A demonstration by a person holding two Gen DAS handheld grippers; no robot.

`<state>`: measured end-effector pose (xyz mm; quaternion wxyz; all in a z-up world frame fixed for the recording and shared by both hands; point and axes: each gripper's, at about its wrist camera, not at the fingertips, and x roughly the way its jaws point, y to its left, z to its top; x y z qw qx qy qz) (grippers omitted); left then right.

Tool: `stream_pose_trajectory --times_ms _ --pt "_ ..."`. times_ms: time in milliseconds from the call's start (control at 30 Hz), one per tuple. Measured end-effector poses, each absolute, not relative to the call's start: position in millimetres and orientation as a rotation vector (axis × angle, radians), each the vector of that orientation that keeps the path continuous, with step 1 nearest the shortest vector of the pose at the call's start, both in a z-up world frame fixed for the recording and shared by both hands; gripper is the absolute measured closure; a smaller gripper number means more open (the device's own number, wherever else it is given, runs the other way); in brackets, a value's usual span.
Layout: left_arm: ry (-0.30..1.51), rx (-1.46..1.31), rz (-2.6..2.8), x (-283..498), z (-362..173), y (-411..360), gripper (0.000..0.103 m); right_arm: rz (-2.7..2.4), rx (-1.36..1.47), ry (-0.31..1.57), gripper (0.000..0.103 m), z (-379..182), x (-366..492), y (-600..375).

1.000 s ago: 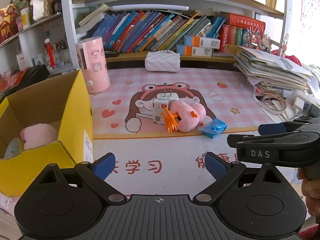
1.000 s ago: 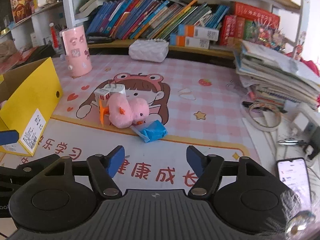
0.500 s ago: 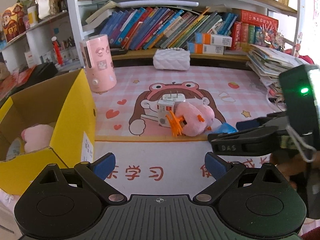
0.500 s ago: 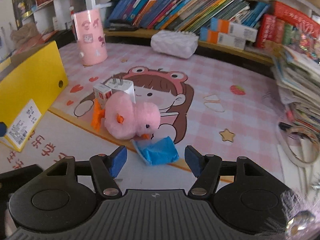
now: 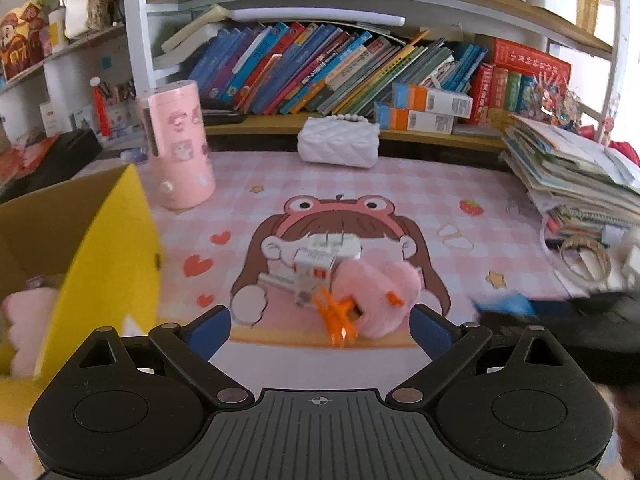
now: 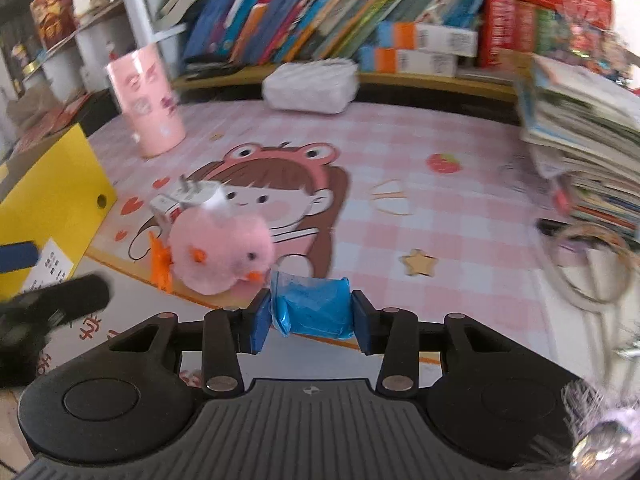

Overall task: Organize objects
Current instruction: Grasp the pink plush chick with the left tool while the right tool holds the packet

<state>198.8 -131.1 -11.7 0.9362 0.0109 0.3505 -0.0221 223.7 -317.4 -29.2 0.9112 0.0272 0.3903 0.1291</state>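
The right gripper (image 6: 310, 318) pinches a blue packet (image 6: 314, 306) between its two pads at the near edge of the pink mat (image 6: 440, 208); whether the packet has left the counter (image 6: 132, 300) cannot be told. The left gripper (image 5: 320, 334) is spread wide with nothing between its fingers, low over the near counter and pointed at the small pile in the middle of the mat.

That pile is what is left, by my reading. A pink plush chick (image 6: 222, 254) lies just left of the packet, leaning against a white plug (image 6: 192, 196), a small white carton (image 5: 314, 266) and an orange clip (image 5: 336, 316), all touching one another.

The yellow box (image 5: 108, 256) stands open at the left, well apart from the pile. Inside it a pink plush toy (image 5: 26, 314) shows against the near wall; something pale lies beside it, too blurred to name. So the sorting looks begun but far from done: one thing boxed, one in grasp, four waiting.

At the far left a pink cylinder (image 5: 180, 148) stands upright, and a white quilted pouch (image 5: 338, 146) sits below the bookshelf (image 5: 360, 4).
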Motion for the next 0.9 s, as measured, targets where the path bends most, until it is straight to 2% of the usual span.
stream_pose_trajectory --times_ms 167,233,300,367,767,833,900 --pt "0.728 -0.053 -0.012 226.1 -18.6 -131.9 0.007 0.24 0.07 0.784 0.064 -17.8 201.3 -334.5" --pt "0.732 -0.037 -0.036 232.4 -21.4 -138.3 0.013 0.234 0.077 0.782 0.064 -16.0 195.0 -338.4" --pt "0.733 0.01 -0.066 235.9 -24.5 -149.1 0.025 0.23 0.084 0.782 0.064 -15.4 191.7 -341.6" --pt "0.738 0.063 -0.1 239.2 -29.3 -160.7 0.029 0.224 0.087 0.786 0.064 -16.0 190.3 -345.2" --pt "0.838 0.183 -0.122 263.4 -63.2 -186.8 0.029 0.2 0.124 0.822 0.064 -21.1 188.5 -358.7" --pt "0.837 0.167 -0.131 262.0 -64.3 -186.0 0.044 0.2 0.123 0.82 0.064 -21.1 188.4 -359.1" --pt "0.837 0.167 -0.135 260.2 -62.3 -184.9 0.048 0.195 0.126 0.821 0.064 -21.0 188.3 -359.2"
